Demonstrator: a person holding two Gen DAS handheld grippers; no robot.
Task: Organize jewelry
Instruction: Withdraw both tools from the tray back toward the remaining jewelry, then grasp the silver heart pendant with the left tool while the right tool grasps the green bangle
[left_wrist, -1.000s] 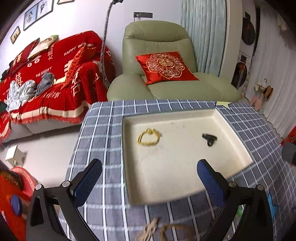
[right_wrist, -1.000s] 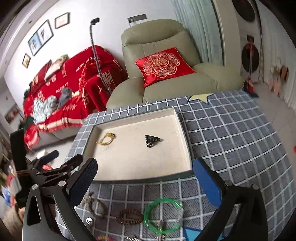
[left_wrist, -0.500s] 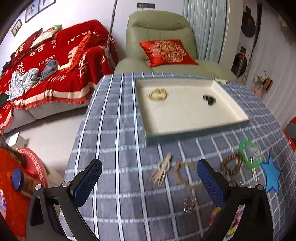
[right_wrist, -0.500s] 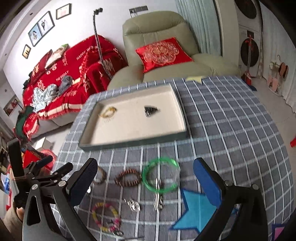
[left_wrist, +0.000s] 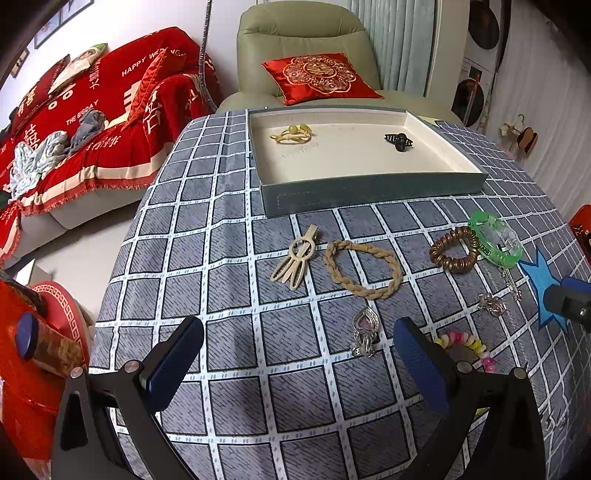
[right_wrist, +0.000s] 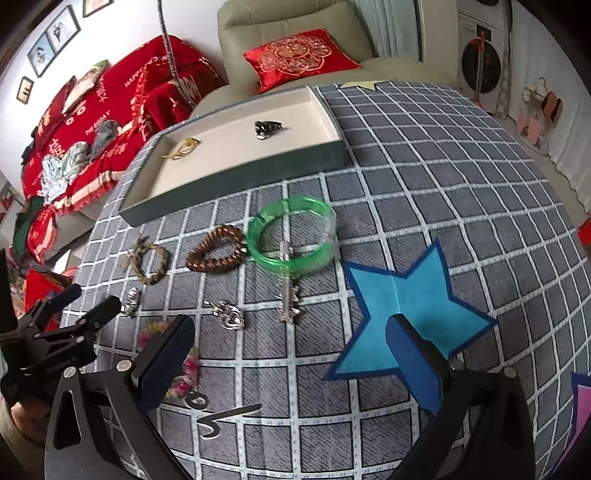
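- Living-room setting: red-draped sofa (left_wrist: 92, 122) and pale green armchair (left_wrist: 306, 48) behind a table under a grey checked cloth (left_wrist: 229, 280).
- Tray (left_wrist: 369, 184), shallow and cream-lined, sits at the far side of the table. It already holds a yellow hair tie (left_wrist: 292, 133) on its left and a black claw clip (left_wrist: 399, 141) on its right, well apart.
- Loose pieces lie on the cloth on the near side of the tray: beige hair clip (left_wrist: 295, 258), braided tan bracelet (left_wrist: 364, 267), brown coil hair tie (left_wrist: 453, 250), green bangle (right_wrist: 293, 234), silver heart pendant (left_wrist: 365, 326), further silver charms (right_wrist: 229, 314), and a pastel bead bracelet (left_wrist: 467, 345).
- Left gripper (left_wrist: 295, 360): jaws wide apart, holding nothing, hovering above the cloth with the heart pendant between its pads.
- Right gripper (right_wrist: 288, 363): jaws likewise spread and empty, over the blue star cutout (right_wrist: 402, 299).
- Handling judgement: all pieces look light. The bangle is rigid and smooth, so likely slippery; pinch across its wall. Braided bracelet and coil tie are soft and will sag; grip one strand. Pendants lie thin and flat, so the hardest to lift; pinch low across the body. The bead string is limp.
- Task stage, as judged: two items sorted, most outstanding.
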